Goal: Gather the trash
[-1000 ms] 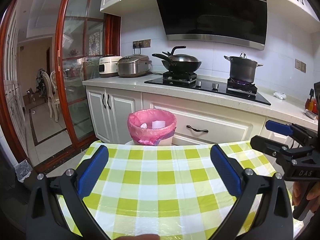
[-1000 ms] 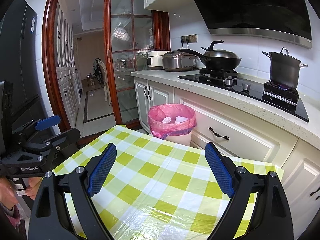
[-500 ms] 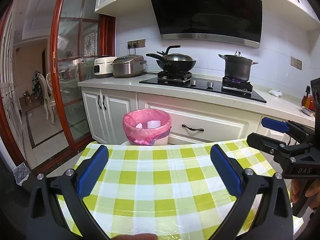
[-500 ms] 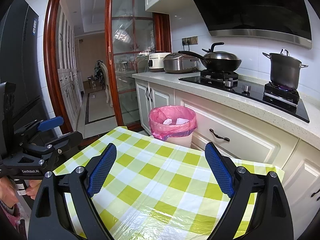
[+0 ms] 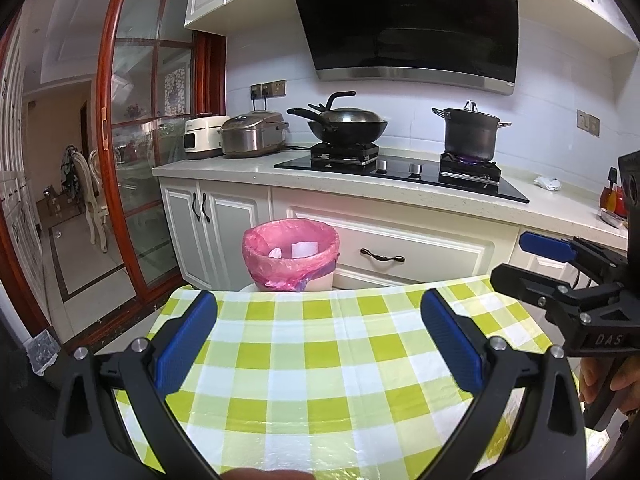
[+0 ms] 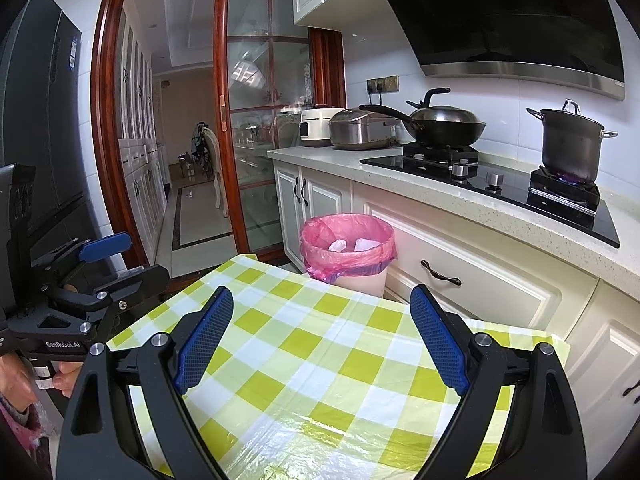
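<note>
While both jaws gape wide — left gripper [image 5: 320, 338]; right gripper [image 6: 322, 338] | tablecloth [image 5: 320, 360] edge near bin [image 5: 291, 254]

Green-and-white checked plastic tablecloth [image 5: 320, 364] spreading across the six o'clock foreground. Up at twelve o'clock, black slanted range hood [image 5: 408, 28] over a black glass hob [image 5: 400, 174]. Dark lidded wok [image 5: 346, 126] on the hob's nine o'clock burner, dark steel stockpot [image 5: 470, 138] at three o'clock over a blue flame. Silver rice cooker [image 5: 254, 134] just beside a white cooker [image 5: 202, 142] on the pale stone countertop [image 5: 216, 170]. Red-framed glass sliding door [image 5: 136, 160] at nine o'clock, white cabinet doors [image 5: 200, 224] below.
</note>
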Demonstrator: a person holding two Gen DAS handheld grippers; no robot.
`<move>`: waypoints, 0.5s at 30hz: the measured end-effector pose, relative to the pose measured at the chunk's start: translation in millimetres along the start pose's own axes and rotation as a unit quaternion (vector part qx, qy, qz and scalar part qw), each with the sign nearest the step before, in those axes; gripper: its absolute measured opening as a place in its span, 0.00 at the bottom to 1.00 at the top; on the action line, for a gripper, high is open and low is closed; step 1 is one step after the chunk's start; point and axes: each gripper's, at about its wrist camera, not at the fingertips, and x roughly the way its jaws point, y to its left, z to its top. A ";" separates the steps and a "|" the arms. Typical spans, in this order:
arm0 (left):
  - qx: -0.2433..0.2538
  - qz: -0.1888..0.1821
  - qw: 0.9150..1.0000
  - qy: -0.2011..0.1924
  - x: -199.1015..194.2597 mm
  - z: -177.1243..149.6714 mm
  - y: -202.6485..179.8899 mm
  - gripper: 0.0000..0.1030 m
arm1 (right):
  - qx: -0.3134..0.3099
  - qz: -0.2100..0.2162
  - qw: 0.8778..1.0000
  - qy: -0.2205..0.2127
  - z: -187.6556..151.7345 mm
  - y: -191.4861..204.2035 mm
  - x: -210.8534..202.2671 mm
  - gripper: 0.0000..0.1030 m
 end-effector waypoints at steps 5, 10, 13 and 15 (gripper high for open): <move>0.005 -0.006 1.000 -0.002 0.4 -0.4 -3.8 0.96 | -0.001 0.001 1.000 0.000 0.1 1.2 0.2 0.83; 0.005 -0.007 1.000 -0.005 -1.4 -1.3 -4.2 0.96 | 0.001 0.001 1.000 0.000 -1.5 1.2 0.1 0.83; 0.000 -0.009 1.000 -0.009 -2.5 -2.3 -1.8 0.96 | 0.002 0.000 1.000 0.000 -4.1 0.8 -0.3 0.83; -0.002 -0.010 1.000 -0.010 -2.6 -2.5 -1.3 0.96 | 0.002 0.000 1.000 0.001 -6.2 0.8 -0.4 0.83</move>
